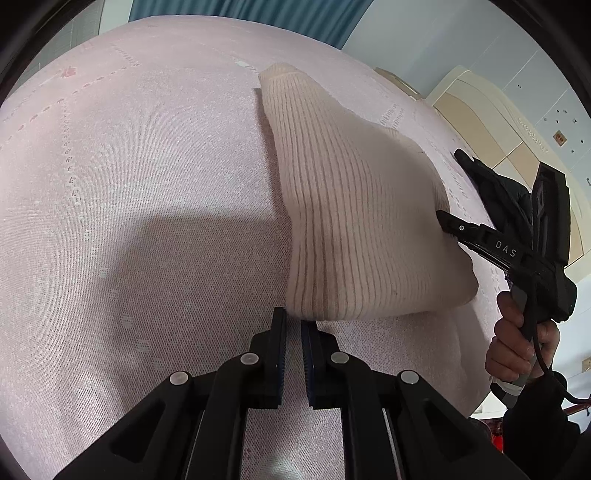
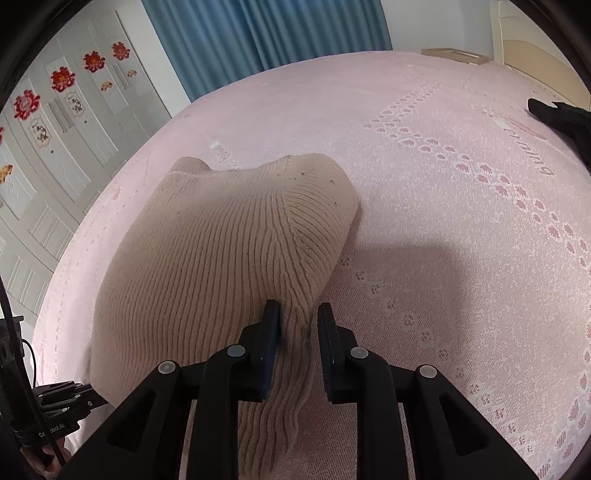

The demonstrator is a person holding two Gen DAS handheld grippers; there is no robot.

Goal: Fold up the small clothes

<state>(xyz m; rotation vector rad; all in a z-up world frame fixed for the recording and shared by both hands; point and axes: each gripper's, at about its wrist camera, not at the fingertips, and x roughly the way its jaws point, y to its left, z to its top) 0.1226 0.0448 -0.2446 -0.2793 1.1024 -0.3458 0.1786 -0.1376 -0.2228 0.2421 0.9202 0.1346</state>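
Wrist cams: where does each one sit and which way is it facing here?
Left wrist: sits on the left claw, looks along its fingers across the pink bedspread at the near edge of the beige knit garment; the right claw and the person's hand show at right.
Right wrist: sits on the right claw, looks over the same garment toward a blue curtain; a fold lies between its parted fingers.
Shared: garment, bedspread, and each view shows the other claw.

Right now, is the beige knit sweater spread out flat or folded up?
Folded, not spread: the beige knit sweater is a compact bundle on the pink bedspread, its near strip lying between the right gripper fingers.
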